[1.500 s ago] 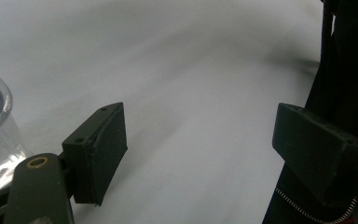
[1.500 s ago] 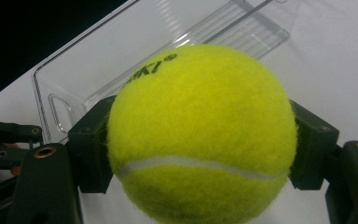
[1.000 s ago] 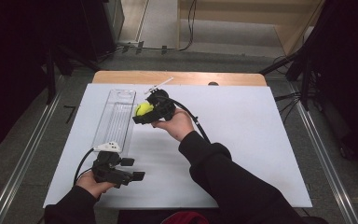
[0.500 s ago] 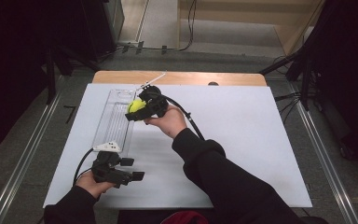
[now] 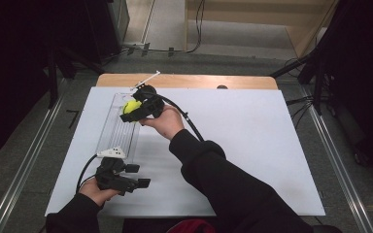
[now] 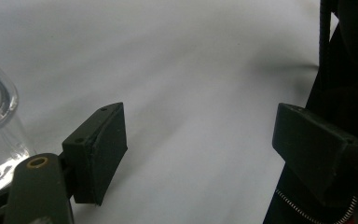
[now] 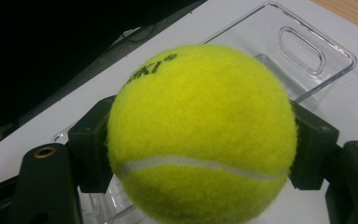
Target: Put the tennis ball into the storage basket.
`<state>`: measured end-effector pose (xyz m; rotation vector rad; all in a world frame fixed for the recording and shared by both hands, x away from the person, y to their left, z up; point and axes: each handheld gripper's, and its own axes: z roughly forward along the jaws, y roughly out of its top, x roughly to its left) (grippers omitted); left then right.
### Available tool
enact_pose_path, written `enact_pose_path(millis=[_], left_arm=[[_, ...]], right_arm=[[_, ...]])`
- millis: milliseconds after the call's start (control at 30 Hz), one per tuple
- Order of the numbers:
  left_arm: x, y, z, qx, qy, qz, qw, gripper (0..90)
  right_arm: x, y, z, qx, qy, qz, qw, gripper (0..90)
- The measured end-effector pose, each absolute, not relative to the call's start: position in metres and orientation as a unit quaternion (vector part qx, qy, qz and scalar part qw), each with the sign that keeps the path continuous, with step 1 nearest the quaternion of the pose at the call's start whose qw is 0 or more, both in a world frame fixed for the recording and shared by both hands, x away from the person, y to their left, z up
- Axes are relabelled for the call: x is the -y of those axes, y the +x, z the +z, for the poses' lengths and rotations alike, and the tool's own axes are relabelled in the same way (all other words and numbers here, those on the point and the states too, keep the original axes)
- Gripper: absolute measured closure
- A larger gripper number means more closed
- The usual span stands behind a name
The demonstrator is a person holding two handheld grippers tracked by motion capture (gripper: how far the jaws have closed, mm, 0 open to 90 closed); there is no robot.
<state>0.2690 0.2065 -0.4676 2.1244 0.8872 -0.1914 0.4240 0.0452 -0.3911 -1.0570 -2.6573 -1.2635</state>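
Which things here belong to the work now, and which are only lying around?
In the job:
- tennis ball, clamped in the right gripper
- clear tray, under the ball

Lying about:
- white stick at the table's far edge
- left gripper, open, idle over the white table cover

Light falls evenly from above on the white table (image 5: 252,145), while the room around its edges stays dark. The high view is soft and grainy. The tennis ball (image 7: 200,135) is sharp and bright. Soft shadows streak the left gripper view.
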Motion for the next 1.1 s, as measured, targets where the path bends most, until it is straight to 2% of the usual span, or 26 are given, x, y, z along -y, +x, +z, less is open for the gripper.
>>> enact_pose_path(millis=[1100], left_arm=[[-0.207, 0.269, -0.467, -0.352, 0.841, -0.073, 0.404, 18.0]], right_arm=[[-0.086, 0.448, -0.399, 0.847, -0.344, -0.405, 0.010, 23.0]])
